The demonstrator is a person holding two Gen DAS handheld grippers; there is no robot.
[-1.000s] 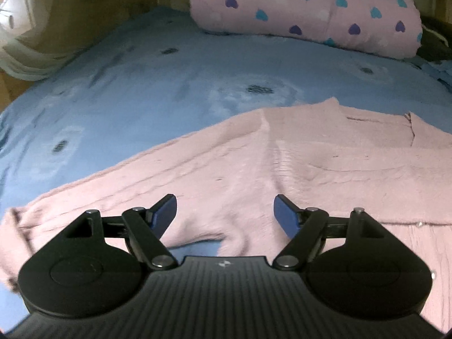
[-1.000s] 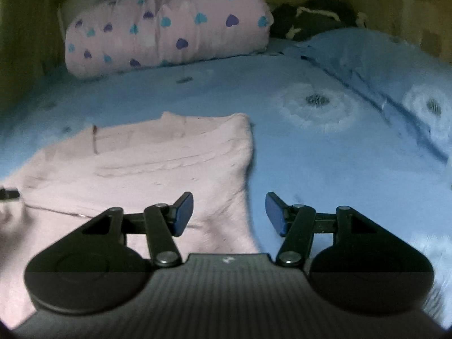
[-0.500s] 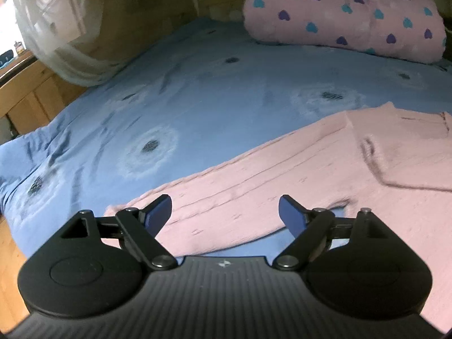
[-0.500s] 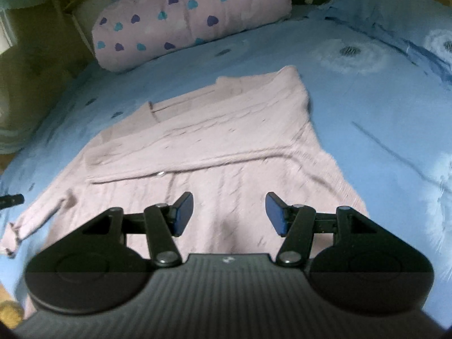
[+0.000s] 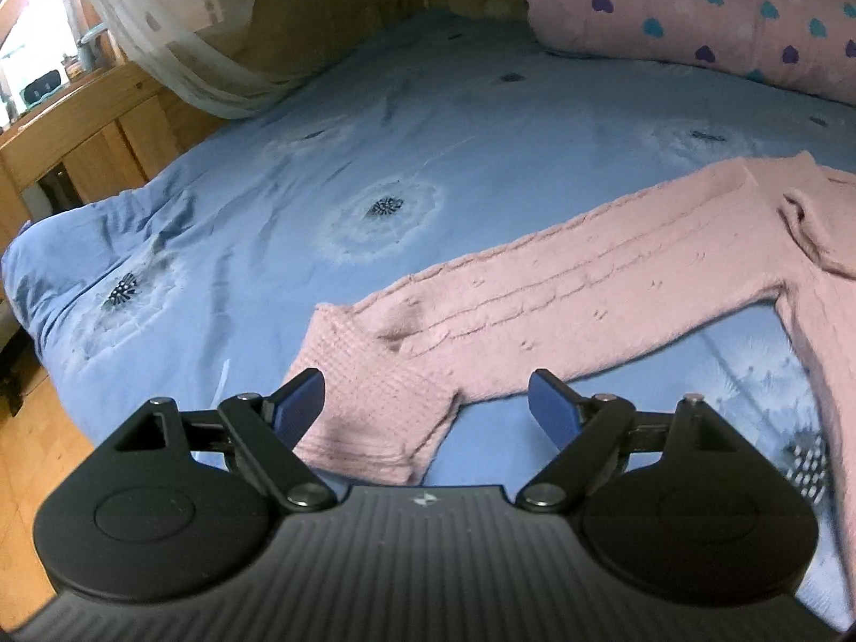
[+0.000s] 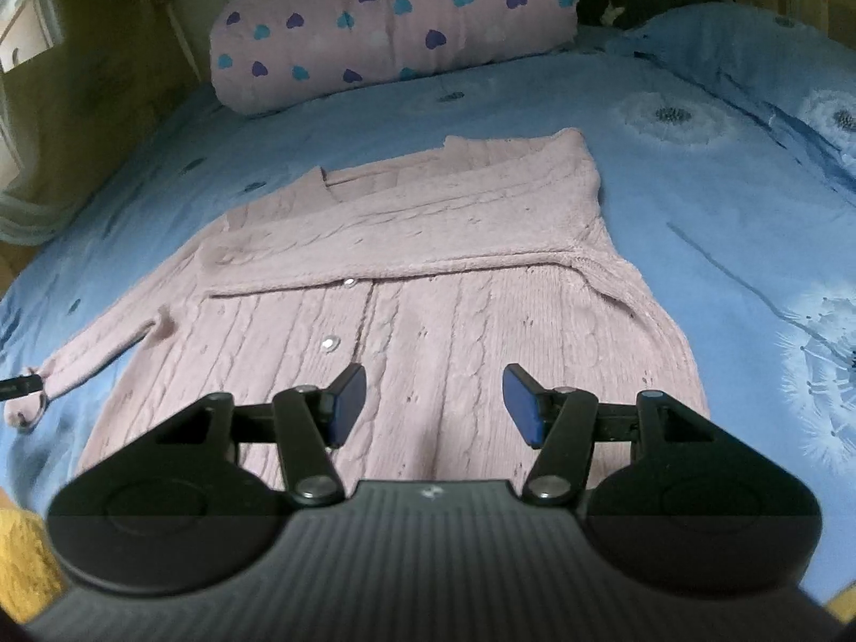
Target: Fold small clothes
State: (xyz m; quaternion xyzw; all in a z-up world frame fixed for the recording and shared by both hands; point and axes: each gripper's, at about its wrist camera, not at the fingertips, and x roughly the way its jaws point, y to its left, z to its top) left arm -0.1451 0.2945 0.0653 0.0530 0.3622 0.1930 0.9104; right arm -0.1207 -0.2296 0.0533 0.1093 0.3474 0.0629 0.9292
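A pink cardigan [image 6: 428,278] lies flat on the blue bed [image 6: 695,203], one sleeve folded across its chest, the other sleeve [image 5: 535,305] stretched out sideways. The left claw [image 5: 425,401], just widened, hangs released over that sleeve's cuff. The right claw [image 6: 433,401] hovers released over the hem.

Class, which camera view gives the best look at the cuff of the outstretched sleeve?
The left wrist view: the ribbed cuff lies close and large, just ahead of the open left claw. The right wrist view shows that cuff only small and blurred at its far left edge.
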